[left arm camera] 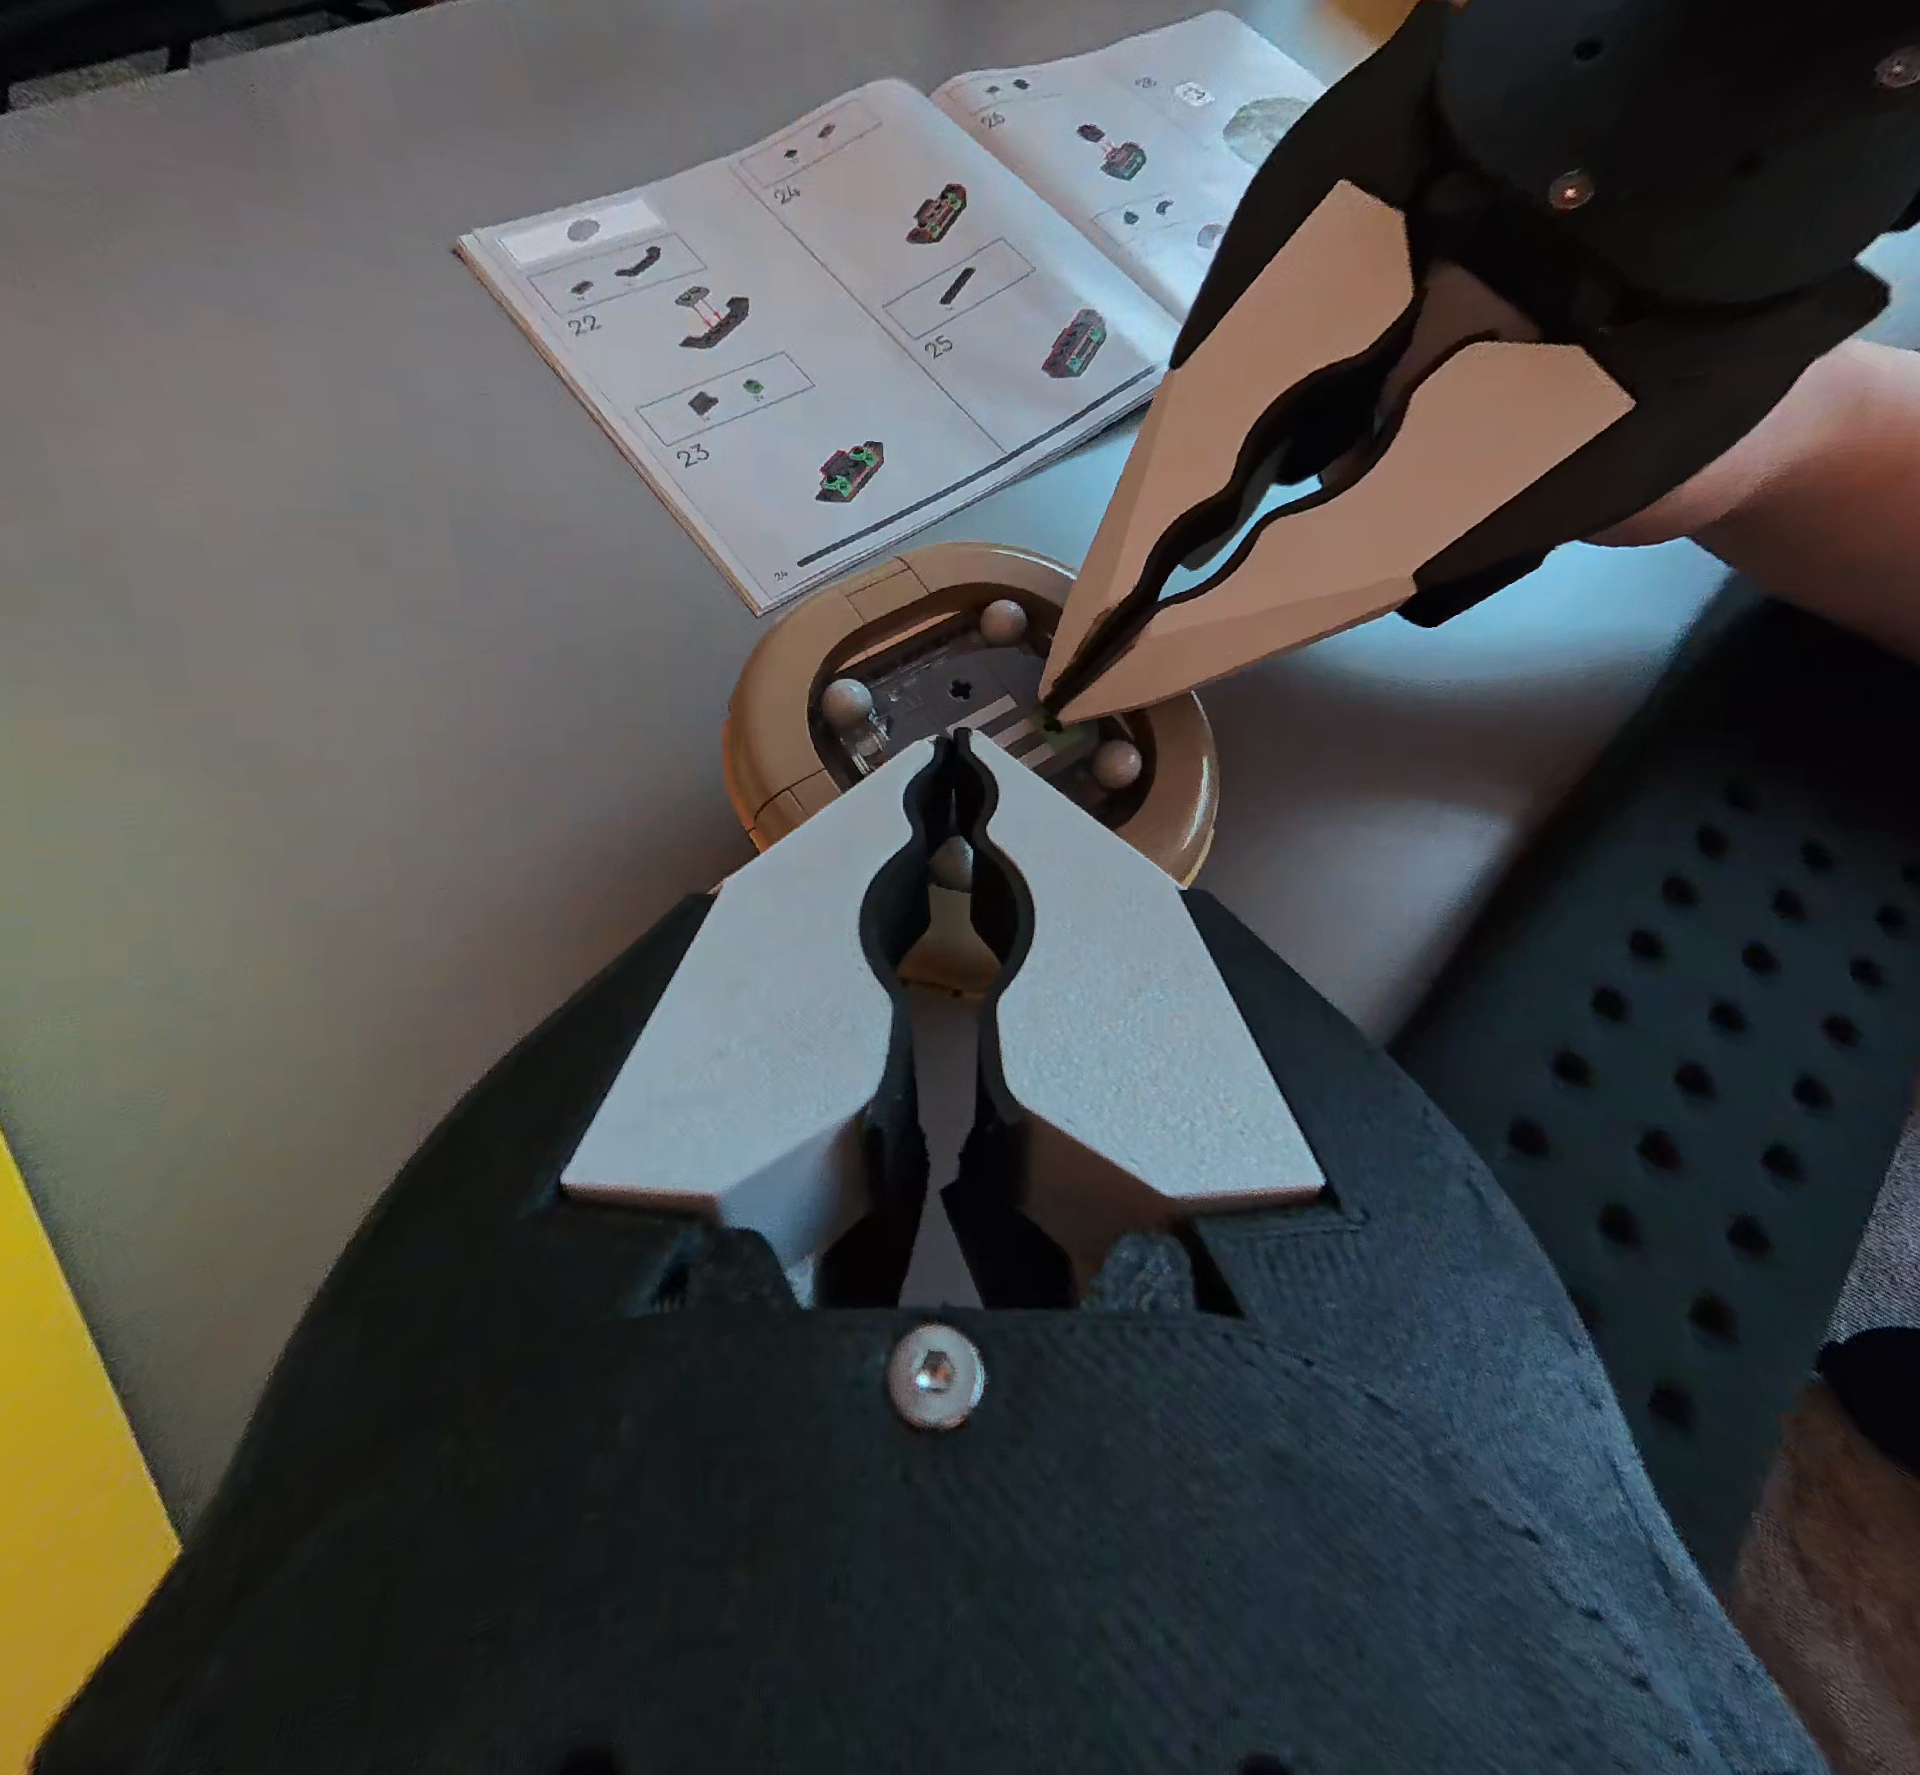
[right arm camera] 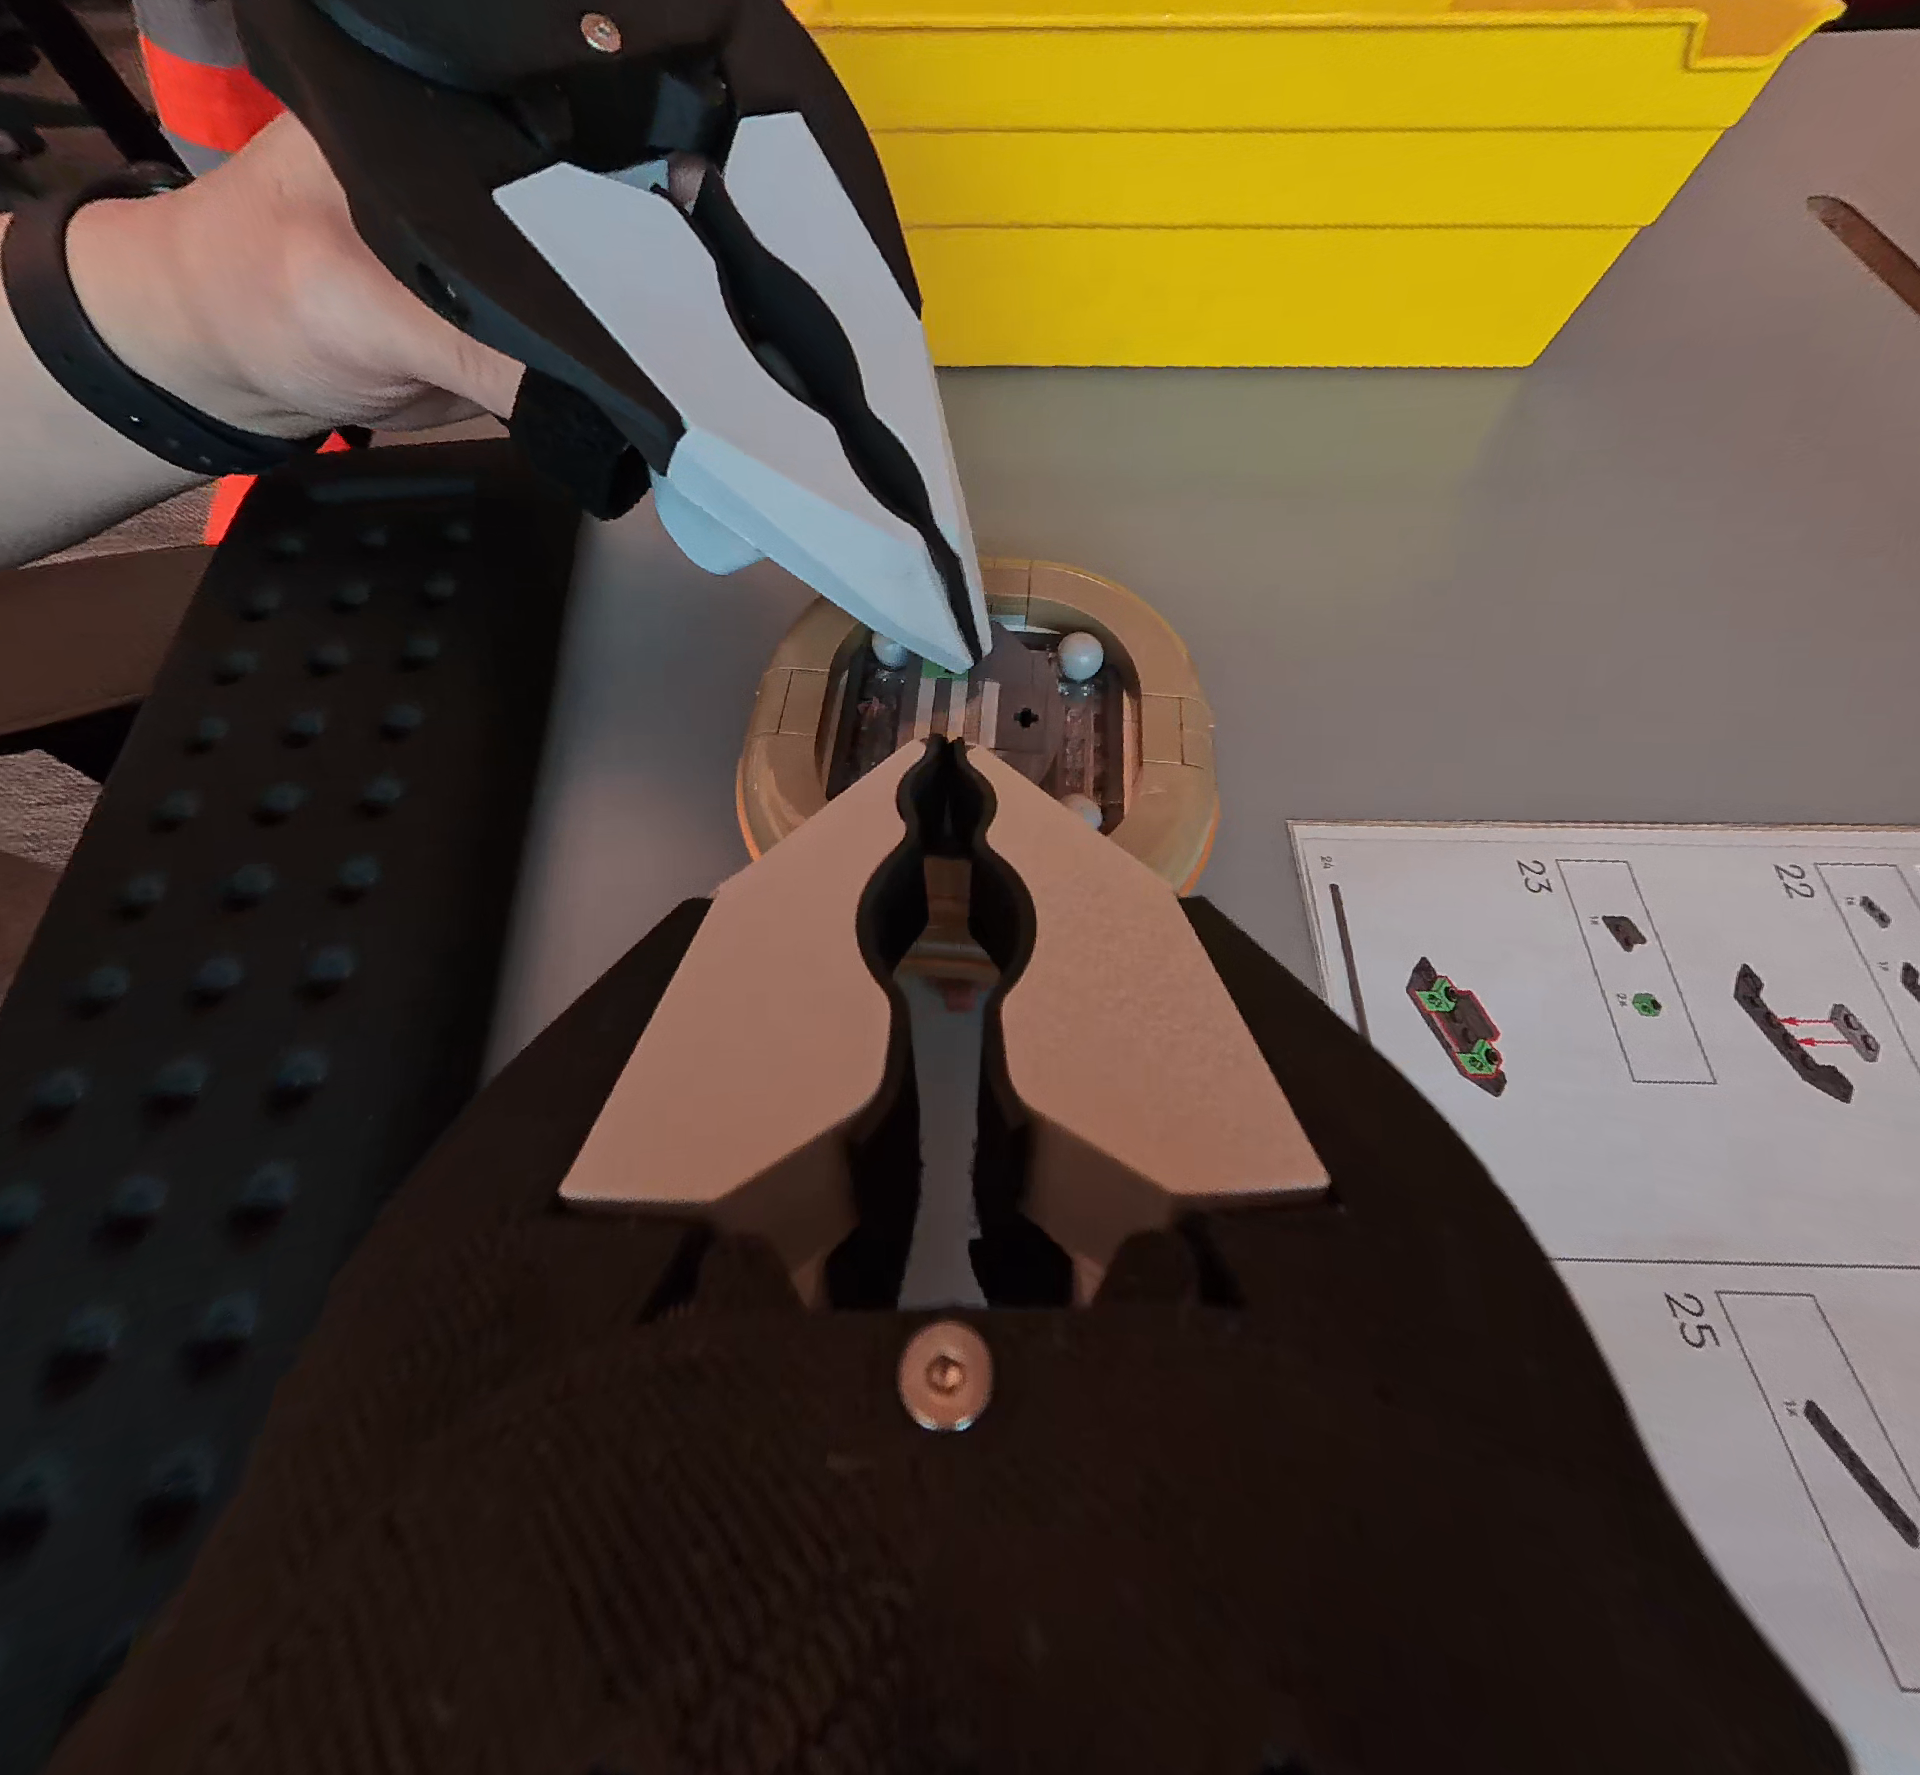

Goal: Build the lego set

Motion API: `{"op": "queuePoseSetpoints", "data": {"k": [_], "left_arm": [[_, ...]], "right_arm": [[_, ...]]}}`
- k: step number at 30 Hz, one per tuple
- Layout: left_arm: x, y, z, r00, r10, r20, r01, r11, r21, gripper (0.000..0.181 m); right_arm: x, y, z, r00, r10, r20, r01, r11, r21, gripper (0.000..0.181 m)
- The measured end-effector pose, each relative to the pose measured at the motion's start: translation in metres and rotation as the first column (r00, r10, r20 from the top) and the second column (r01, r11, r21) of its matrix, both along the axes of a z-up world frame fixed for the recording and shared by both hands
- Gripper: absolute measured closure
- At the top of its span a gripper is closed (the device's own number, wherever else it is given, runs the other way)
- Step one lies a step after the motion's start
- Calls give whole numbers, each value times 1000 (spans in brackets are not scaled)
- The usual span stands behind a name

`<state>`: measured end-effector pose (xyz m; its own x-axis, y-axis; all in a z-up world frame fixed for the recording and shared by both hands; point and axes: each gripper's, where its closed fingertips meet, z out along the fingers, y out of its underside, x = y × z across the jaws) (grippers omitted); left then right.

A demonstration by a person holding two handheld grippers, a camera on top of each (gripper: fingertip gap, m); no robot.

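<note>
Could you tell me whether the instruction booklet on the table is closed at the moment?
No, the instruction booklet lies open on the grey table, its pages of building steps showing just behind the tan lego model.

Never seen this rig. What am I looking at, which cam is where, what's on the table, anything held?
There is no robot arm here. A person holds a two-finger gripper in each hand, and each carries a camera looking along its fingers. The left wrist view shows the left gripper up close and the right gripper coming in from the upper right. The right wrist view is the reverse.

On the grey table lie a round tan Lego model, an open instruction booklet, a black studded plate and a yellow bin.

Both grippers look shut, tips down inside the model. The right one's tips sit at a small green piece; whether it is pinched is unclear.
</note>
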<state>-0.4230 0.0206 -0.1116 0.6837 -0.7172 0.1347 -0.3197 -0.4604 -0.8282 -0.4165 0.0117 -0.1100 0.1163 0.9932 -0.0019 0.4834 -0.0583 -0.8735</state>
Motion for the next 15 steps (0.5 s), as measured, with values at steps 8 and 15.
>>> {"op": "queuePoseSetpoints", "data": {"k": [8,15], "left_arm": [[0,-1,0,1000,-2,-10,2,1000,-11,181],[0,-1,-1,1000,-2,-4,2,1000,-15,181]], "right_arm": [[1,0,-1,1000,9,2,-9,1000,-28,181],[1,0,-1,1000,4,19,-3,1000,-19,181]]}}
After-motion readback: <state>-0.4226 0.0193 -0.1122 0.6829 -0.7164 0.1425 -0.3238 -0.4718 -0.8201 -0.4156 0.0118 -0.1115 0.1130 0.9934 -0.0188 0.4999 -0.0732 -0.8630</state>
